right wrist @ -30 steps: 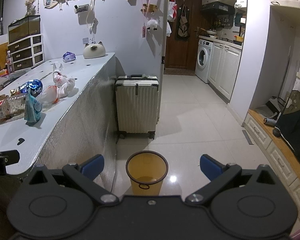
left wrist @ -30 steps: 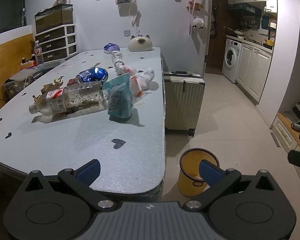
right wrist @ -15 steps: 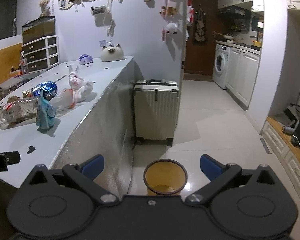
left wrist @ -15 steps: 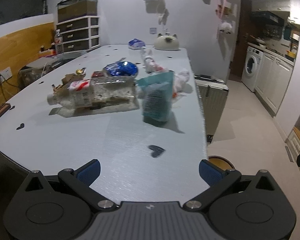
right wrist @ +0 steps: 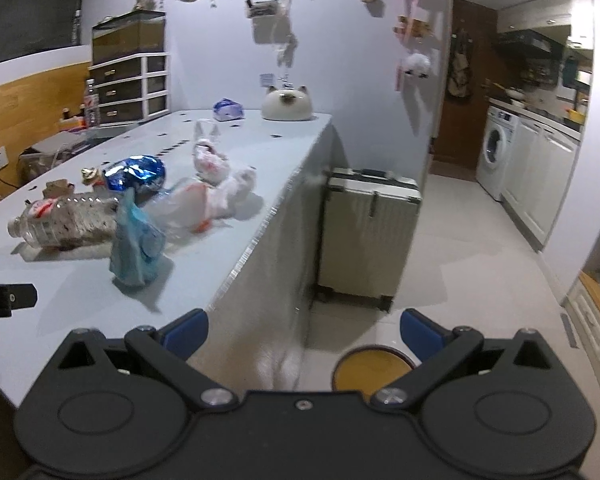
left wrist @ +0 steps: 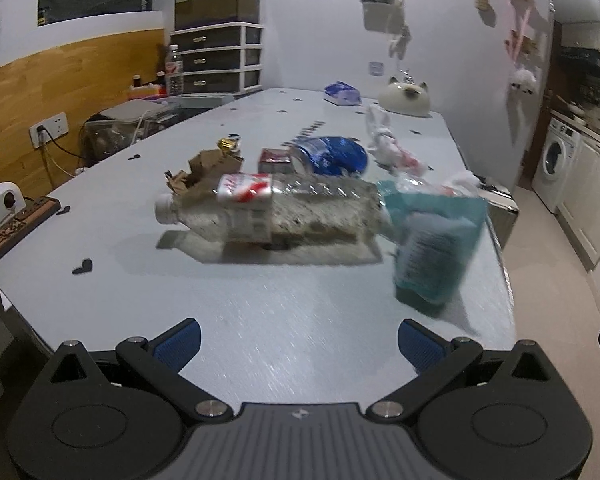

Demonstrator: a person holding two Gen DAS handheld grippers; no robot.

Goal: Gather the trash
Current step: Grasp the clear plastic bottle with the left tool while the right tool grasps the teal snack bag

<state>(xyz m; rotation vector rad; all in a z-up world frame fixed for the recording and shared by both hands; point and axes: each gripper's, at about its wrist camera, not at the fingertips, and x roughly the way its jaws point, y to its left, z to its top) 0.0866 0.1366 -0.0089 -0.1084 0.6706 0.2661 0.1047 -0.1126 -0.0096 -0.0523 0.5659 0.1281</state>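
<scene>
Left tool [left wrist: 298,338], jaws wide and empty, has swung from the floor bin up over the table [left wrist: 260,320], now facing the plastic bottle [left wrist: 268,210] and teal pouch [left wrist: 434,248]: collecting seems about to start. Right tool [right wrist: 304,330], equally open, alone shows the yellow bin [right wrist: 374,372] below the table edge.

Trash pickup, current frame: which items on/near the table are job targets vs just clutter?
Job: plastic bottle, teal pouch, blue foil wrapper, white plastic bags, torn cardboard, yellow bin.

Bystanders: cat-shaped ornament, suitcase, drawer unit, power strip.
</scene>
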